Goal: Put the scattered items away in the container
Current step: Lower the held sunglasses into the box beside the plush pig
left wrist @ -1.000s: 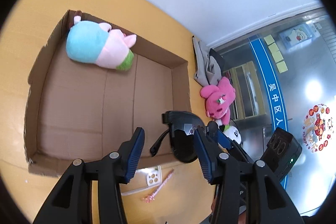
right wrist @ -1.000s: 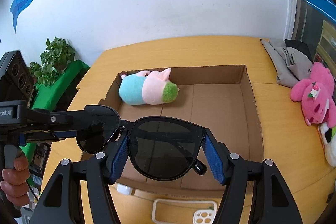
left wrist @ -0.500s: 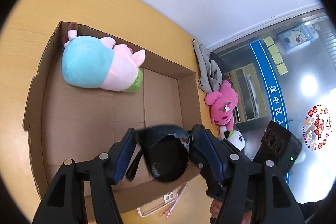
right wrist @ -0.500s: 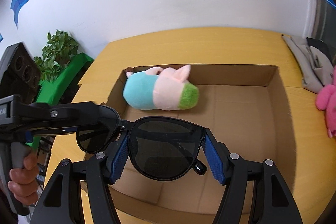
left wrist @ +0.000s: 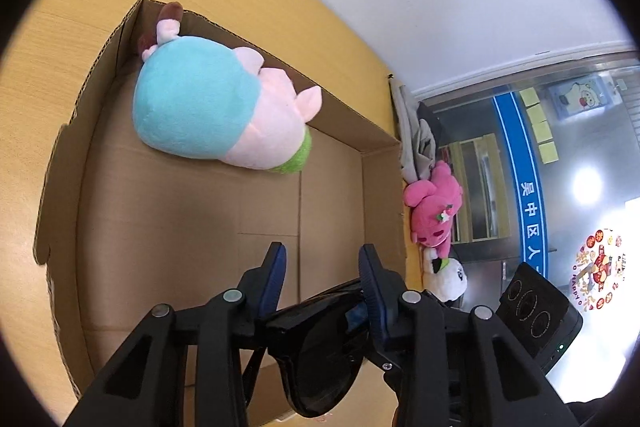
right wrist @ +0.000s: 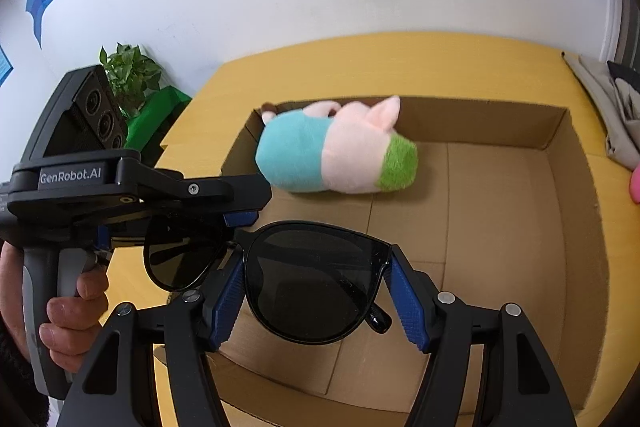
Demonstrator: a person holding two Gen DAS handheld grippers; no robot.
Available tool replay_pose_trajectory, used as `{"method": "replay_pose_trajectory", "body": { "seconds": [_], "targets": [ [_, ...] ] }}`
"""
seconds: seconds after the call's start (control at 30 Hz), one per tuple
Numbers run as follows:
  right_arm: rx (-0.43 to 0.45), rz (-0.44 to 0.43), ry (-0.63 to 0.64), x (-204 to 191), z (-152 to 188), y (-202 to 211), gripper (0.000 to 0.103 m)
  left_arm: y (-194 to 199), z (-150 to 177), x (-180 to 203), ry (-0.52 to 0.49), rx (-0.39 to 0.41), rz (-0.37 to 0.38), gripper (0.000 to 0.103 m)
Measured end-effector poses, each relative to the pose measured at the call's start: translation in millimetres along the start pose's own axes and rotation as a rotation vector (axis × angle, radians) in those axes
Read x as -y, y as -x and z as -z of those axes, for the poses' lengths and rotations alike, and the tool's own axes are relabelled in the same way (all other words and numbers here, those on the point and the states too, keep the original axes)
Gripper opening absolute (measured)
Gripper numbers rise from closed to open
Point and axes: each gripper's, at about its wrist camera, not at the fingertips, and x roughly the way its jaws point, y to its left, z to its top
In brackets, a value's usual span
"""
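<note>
A pair of black sunglasses [right wrist: 312,279] hangs above the near end of an open cardboard box [right wrist: 576,227] on a yellow table [right wrist: 400,63]. The right gripper [right wrist: 316,301] has its blue pads pressed against the two outer edges of one lens, jaws fairly wide because the lens is wide. The left gripper [left wrist: 322,279] reaches in from the side at the other lens; its jaws are closing, with the frame low between them, though whether the pads actually press it is hard to tell from either view.

A blue, pink and green plush toy [right wrist: 336,151] already lies at the far end of the box. A pink plush toy [left wrist: 434,207] and a white one [left wrist: 444,277] lie outside it on the table.

To set the sunglasses down well, it seems best to lower them onto the bare box floor near this end, clear of the plush toy, then release both grips together so the frame does not twist.

Readable writing: "GenRobot.AI" on the left gripper's body. A blue band [left wrist: 528,183] on the glass wall carries Chinese characters, and a round sticker [left wrist: 598,267] reads partly "HAPPY".
</note>
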Motion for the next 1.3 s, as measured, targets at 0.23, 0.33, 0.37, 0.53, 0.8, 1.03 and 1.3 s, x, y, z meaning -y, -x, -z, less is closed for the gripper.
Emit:
{"method": "replay_pose_trajectory", "body": {
  "seconds": [0.23, 0.33, 0.37, 0.53, 0.8, 1.03, 1.3],
  "targets": [
    [-0.046, -0.034, -0.056, 15, -7, -28, 0.071, -20, -21, -16, -0.004, -0.031, -0.018, 0.034],
    [-0.071, -0.045, -0.076, 24, -12, -44, 0.071, -32, -31, -25, 0.003, -0.045, -0.033, 0.034],
    [-0.079, -0.044, -0.080, 27, -14, -50, 0.071, -37, -35, -29, 0.009, -0.050, -0.041, 0.034],
    [-0.115, -0.047, -0.103, 40, -18, -78, 0.071, -55, -46, -46, 0.036, -0.059, -0.080, 0.034],
    [-0.156, -0.031, -0.124, 55, -19, -117, 0.071, -73, -51, -67, 0.076, -0.065, -0.126, 0.035],
    [-0.170, -0.008, -0.110, 51, -13, -138, 0.071, -78, -46, -87, 0.111, -0.056, -0.204, 0.040],
    [-0.162, 0.021, -0.096, 43, -6, -148, 0.071, -76, -45, -93, 0.106, -0.039, -0.223, 0.043]
  ]
}}
